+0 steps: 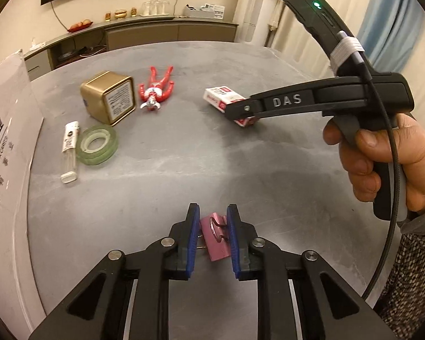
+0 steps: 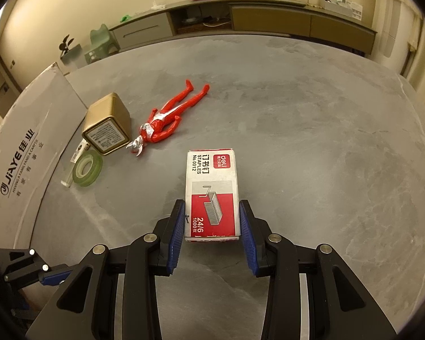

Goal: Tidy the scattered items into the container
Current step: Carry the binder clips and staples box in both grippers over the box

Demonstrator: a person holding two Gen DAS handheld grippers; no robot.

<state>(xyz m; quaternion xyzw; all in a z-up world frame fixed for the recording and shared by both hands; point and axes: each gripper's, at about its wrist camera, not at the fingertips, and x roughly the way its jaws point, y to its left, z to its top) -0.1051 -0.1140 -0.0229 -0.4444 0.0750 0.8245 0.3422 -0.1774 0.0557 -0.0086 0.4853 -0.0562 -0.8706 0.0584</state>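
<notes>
Meanwhile, both grippers straddle items on the grey table [image 2: 311, 130]: the left gripper [image 1: 211, 235] brackets a pink binder clip [image 1: 214, 236], its fingers just beside it; the right gripper [image 2: 212, 226] flanks a staple box [image 2: 211, 192], its grip not yet firm. Tin [image 1: 109, 96], toy figure [image 1: 155, 92], tape roll [image 1: 97, 147] and tube [image 1: 69, 153] remain scattered beside the cardboard container [image 2: 22, 153], whose inside is unseen.

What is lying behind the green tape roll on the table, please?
A clear lighter with a white label lies behind the green tape roll; in the right wrist view the roll covers most of it.
</notes>
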